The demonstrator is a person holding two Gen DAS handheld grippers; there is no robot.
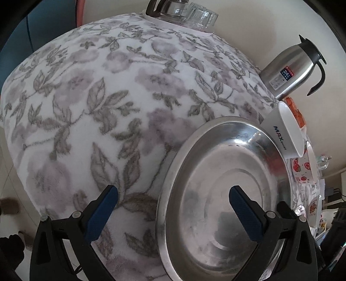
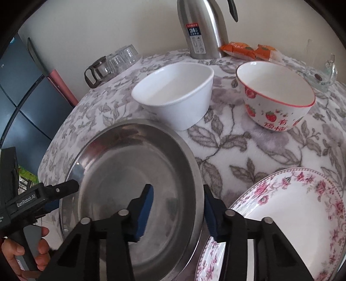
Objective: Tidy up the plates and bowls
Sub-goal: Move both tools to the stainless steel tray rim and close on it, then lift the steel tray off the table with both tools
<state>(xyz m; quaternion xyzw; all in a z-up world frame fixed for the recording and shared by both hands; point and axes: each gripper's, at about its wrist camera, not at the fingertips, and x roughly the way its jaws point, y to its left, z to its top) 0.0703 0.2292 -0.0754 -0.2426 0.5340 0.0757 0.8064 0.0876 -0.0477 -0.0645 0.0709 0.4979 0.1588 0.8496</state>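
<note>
A steel plate (image 1: 225, 186) (image 2: 134, 173) lies on the floral tablecloth near the front edge. My left gripper (image 1: 173, 203) is open, its fingers astride the plate's left rim. My right gripper (image 2: 178, 207) is open, its two pads on either side of the plate's right rim. A floral china plate (image 2: 292, 216) lies to the right, partly under the steel plate's edge. A white bowl (image 2: 175, 93) (image 1: 287, 129) and a strawberry bowl (image 2: 274, 95) stand behind.
A steel thermos (image 2: 203, 26) (image 1: 292, 71) stands at the back by orange snack packets (image 2: 248, 49). A glass pot and upturned glasses (image 2: 112, 62) (image 1: 181, 13) sit at the far left corner. A glass dish (image 2: 322, 75) is far right.
</note>
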